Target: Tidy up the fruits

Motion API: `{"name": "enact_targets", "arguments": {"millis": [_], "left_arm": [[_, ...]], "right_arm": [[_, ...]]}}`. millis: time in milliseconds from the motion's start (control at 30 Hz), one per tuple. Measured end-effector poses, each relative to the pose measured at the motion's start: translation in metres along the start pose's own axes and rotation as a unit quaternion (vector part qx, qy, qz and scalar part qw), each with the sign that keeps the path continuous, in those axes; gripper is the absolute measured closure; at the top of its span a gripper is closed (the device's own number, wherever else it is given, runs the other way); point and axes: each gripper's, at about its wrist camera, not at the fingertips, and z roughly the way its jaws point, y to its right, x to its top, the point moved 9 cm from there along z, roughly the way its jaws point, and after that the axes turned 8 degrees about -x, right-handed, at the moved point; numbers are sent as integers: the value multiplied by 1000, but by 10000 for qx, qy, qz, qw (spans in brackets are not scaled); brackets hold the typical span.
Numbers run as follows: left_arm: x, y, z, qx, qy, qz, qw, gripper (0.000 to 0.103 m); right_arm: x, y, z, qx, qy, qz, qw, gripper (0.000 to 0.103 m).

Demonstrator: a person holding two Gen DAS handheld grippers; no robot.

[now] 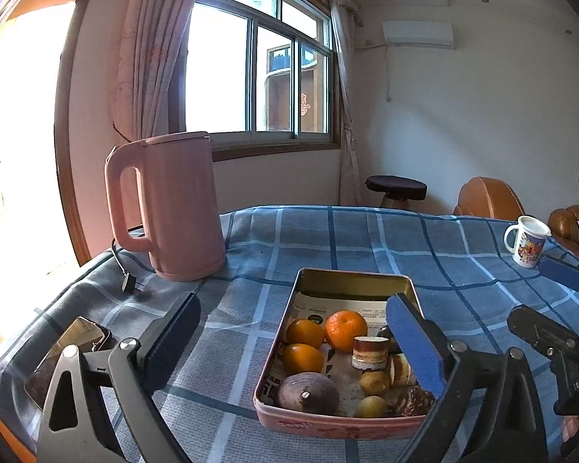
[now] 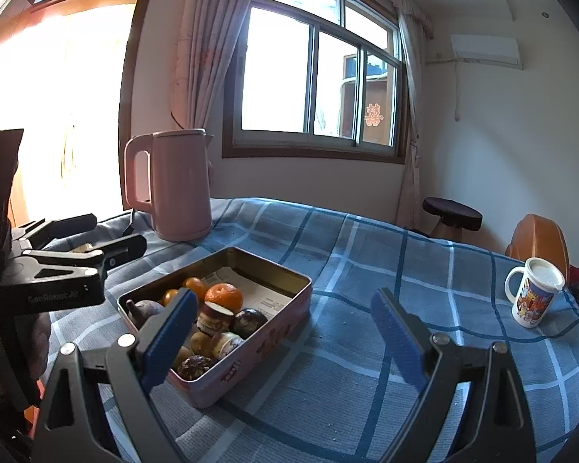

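A pink tin lined with printed paper lies on the blue checked cloth. In it are three oranges, a purple fruit, small yellow fruits and cake-like pieces. My left gripper stands open just in front of the tin, its blue pad covering the right side; the pads touch nothing. In the right wrist view the tin sits left of centre with an orange showing. My right gripper is open and holds nothing, to the right of the left gripper.
A pink kettle stands at the back left, its cable plug lying on the cloth. A shiny flat case lies at the near left. A printed mug stands at the far right. A stool and chairs are beyond the table.
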Motion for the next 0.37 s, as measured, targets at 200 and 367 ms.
{"name": "enact_targets", "arguments": {"millis": [200, 367], "left_arm": [[-3, 1, 2, -37, -22, -17, 10000, 5], [-3, 3, 2, -18, -8, 45, 10000, 5]], "right_arm": [[-3, 1, 1, -5, -31, 0, 10000, 9], [-9, 9, 2, -58, -88, 27, 9999, 9]]}}
